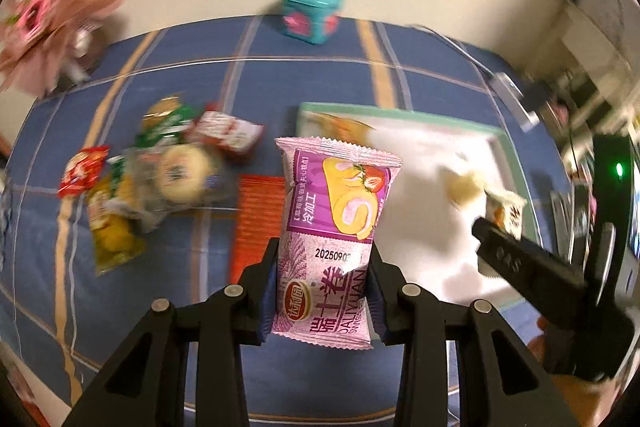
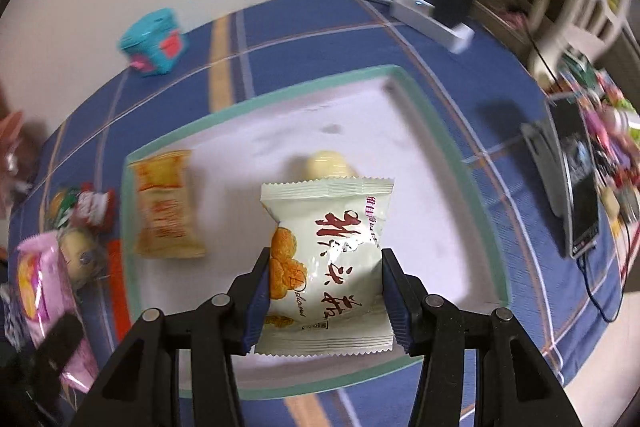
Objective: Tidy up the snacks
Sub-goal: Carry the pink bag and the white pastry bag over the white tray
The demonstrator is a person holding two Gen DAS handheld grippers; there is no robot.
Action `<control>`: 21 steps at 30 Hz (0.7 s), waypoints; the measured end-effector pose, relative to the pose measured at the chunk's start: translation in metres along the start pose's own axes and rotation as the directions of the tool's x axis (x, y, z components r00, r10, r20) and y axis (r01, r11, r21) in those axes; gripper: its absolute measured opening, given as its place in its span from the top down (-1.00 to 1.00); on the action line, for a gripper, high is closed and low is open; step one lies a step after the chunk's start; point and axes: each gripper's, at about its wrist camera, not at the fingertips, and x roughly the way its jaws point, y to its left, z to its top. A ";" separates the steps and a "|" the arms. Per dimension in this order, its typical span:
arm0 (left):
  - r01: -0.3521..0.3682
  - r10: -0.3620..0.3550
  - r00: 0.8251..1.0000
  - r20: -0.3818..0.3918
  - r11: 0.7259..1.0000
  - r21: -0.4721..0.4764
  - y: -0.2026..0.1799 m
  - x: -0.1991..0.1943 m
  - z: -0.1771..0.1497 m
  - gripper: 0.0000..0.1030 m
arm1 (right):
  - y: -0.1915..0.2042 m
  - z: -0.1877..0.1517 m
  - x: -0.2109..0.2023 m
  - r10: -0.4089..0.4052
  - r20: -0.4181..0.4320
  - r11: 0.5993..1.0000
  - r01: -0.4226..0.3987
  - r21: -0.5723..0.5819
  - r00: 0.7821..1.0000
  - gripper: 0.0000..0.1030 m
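Left hand-held gripper point(image 1: 323, 291) is clamped on a pink cake-roll packet point(image 1: 334, 227), both pads pressed against its sides, the packet standing upright between the fingers above the blue checked tabletop point(image 1: 280, 79). It sits just left of the white tray point(image 1: 516, 163) with the green rim, not over it.

Over on the other side, the right hand-held gripper point(image 2: 323, 291) squeezes a cream snack packet point(image 2: 328, 259) with red lettering and golden puffs printed on it. That one hangs above the tray point(image 2: 440, 147), near its front half. Inside the tray lie an orange wafer packet point(image 2: 166, 205) by the left wall and a small pale round sweet point(image 2: 326, 165) near the middle, partly hidden behind the held packet.

Left of the tray, a loose pile of snacks point(image 1: 160, 163) is spread on the cloth: a green pack, a red-and-white one, a red pouch, a yellow bag, and a clear pack with a round cake. A flat red ribbed packet point(image 1: 256, 219) lies between the pile and the tray.

At the far edge stands a teal tin point(image 1: 312, 13), with a pink bouquet point(image 1: 48, 15) off to the left. A white power strip point(image 2: 432, 21) and a phone point(image 2: 580, 183) on a stand sit to the right.
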 end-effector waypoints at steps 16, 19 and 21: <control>0.011 0.006 0.993 -0.120 0.990 0.143 -0.045 0.078 -0.015 0.23 | -0.018 -0.008 0.045 -0.004 -0.131 0.999 0.009 0.034 0.991 -0.05; 0.017 0.003 0.991 -0.131 0.988 0.151 -0.048 0.086 -0.017 0.23 | -0.018 -0.007 0.048 -0.014 -0.135 0.999 0.018 0.028 0.991 -0.05; 0.019 0.004 0.990 -0.141 0.987 0.162 -0.050 0.092 -0.020 0.22 | -0.017 -0.007 0.048 -0.013 -0.133 0.999 0.018 0.030 0.991 -0.05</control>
